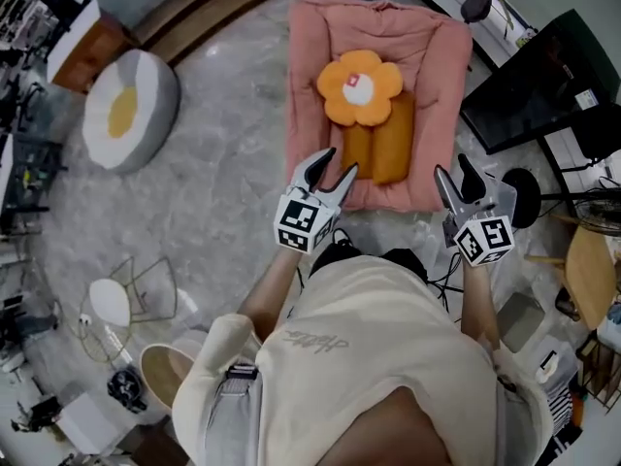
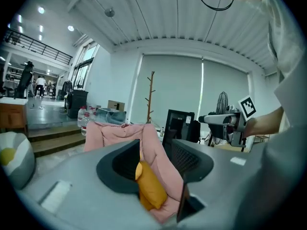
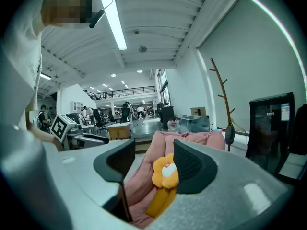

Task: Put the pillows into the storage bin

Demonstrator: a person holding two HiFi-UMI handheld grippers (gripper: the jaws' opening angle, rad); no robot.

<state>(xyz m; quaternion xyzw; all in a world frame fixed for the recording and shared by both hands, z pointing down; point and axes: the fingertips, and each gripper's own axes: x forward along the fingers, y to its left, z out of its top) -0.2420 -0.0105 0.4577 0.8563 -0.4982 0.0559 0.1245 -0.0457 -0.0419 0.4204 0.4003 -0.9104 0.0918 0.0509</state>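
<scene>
The left tongs [image 1: 340, 163] and the right tongs [image 1: 452, 168] each stand partly open and empty, near the front rim of the pink padded fabric bin [image 1: 315, 85] on the floor. Inside it, two oblong orange pillows [image 1: 378, 149] lie side by side, their long axes pointing toward the person. An orange flower-shaped plush pillow [image 1: 360, 87] overlaps their far ends.

The flower pillow [image 1: 360, 86] covers the upper ends of the two orange pillows [image 1: 393, 149], upper centre of the head view.

Arms outstretched, left hand-held gripper [image 1: 340, 161] and right hand-held gripper [image 1: 451, 166] empty, jaws apart.
</scene>
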